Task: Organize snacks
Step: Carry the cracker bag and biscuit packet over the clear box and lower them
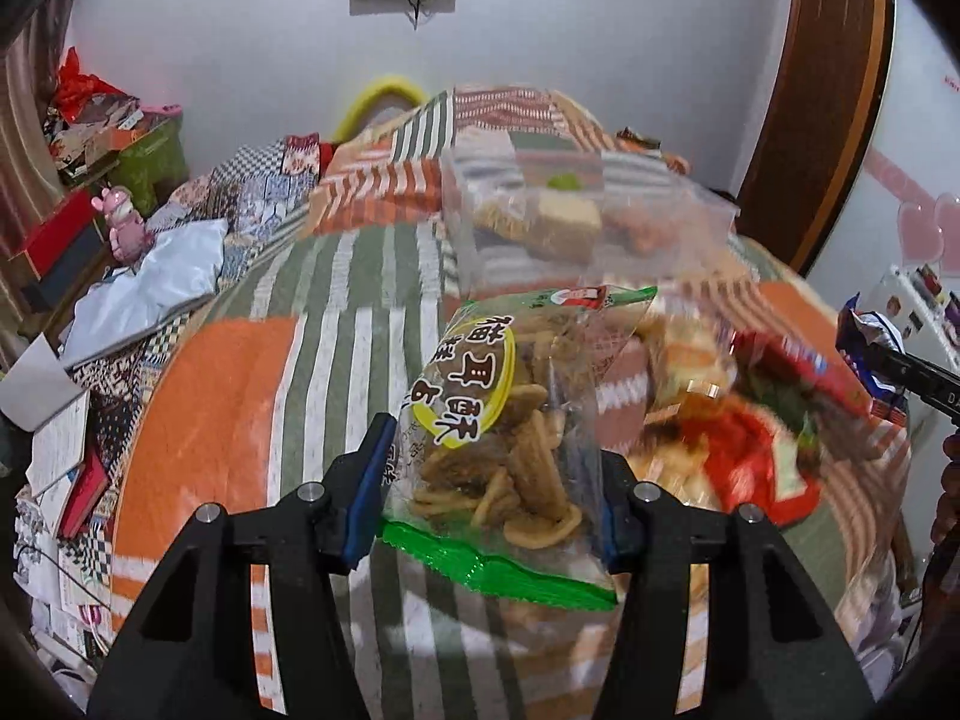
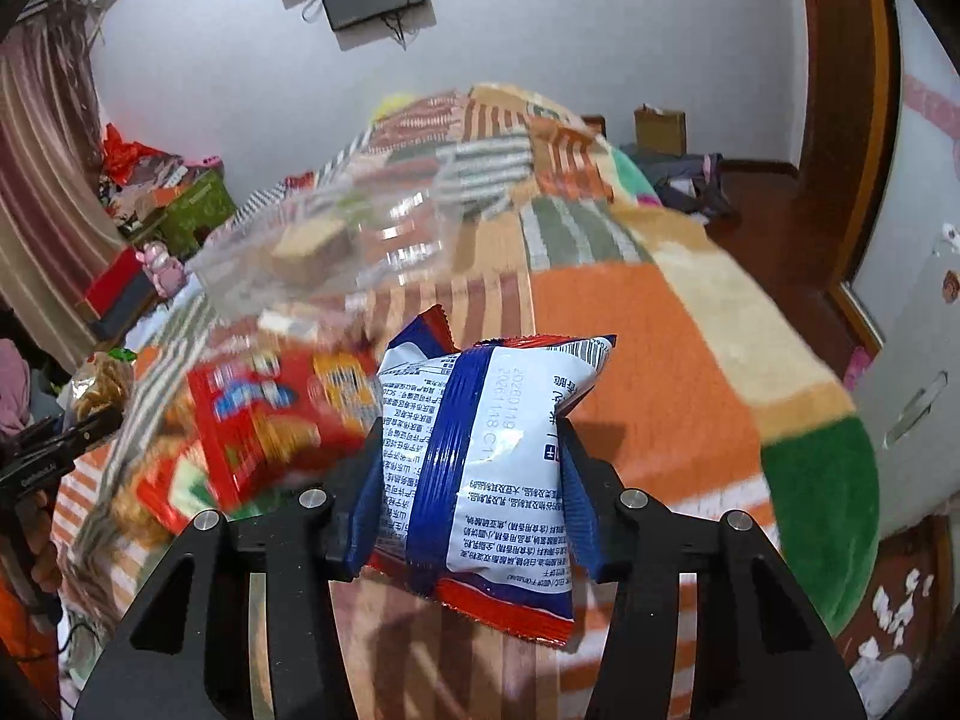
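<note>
A clear bag of brown fried crisps (image 1: 504, 420), with a yellow label and green sealed ends, hangs tilted above the striped bedspread. A puffy white-and-blue packet (image 2: 486, 456) with red crimped edges shows its printed back, upright. At twelve o'clock beyond both lies a clear plastic box (image 1: 576, 222) holding a few snacks. Between them sprawls a blurred heap of red packets (image 2: 264, 420).

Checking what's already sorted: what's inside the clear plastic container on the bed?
The clear container holds a tan block-shaped snack, brownish snacks either side, and something green behind. Blur and the walls hide its lower contents.
</note>
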A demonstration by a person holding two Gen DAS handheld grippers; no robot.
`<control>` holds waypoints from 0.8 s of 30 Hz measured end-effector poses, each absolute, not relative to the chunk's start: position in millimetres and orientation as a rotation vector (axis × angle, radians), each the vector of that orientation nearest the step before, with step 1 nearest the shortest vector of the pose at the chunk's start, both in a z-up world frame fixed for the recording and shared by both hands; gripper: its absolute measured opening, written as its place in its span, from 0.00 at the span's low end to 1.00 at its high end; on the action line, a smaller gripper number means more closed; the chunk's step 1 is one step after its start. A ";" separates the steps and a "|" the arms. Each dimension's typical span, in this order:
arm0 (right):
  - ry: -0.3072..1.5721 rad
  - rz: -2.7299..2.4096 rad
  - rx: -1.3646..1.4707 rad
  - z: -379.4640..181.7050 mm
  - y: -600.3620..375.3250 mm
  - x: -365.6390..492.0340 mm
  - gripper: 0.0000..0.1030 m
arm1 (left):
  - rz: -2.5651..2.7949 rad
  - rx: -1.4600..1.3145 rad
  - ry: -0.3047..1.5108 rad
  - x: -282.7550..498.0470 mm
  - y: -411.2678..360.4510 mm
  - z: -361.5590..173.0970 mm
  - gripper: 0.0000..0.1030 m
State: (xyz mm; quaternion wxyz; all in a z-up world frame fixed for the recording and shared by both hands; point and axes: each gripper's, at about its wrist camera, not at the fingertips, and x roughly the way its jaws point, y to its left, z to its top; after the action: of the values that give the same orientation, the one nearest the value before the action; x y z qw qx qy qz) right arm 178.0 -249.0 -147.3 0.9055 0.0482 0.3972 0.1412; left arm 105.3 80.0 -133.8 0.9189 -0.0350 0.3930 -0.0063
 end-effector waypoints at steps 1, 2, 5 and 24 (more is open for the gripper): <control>0.807 0.292 0.098 -142.6 -247.7 181.7 0.46 | -0.018 -0.077 0.804 109.0 79.0 -131.0 0.53; 0.795 0.295 0.097 -138.4 -246.5 185.3 0.46 | -0.023 -0.082 0.801 113.4 78.3 -127.9 0.53; 0.764 0.306 0.090 -124.9 -240.9 199.6 0.46 | -0.032 -0.091 0.793 127.9 76.0 -118.6 0.53; 0.667 0.442 -0.003 -81.2 -170.3 294.1 0.46 | -0.027 -0.115 0.757 240.3 76.1 -80.4 0.53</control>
State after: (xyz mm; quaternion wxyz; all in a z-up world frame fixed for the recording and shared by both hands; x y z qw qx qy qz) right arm 294.1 -170.3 -81.2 0.9210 -0.0013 0.3249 0.2150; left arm 240.3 76.1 -80.4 0.9275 -0.0561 0.3693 -0.0132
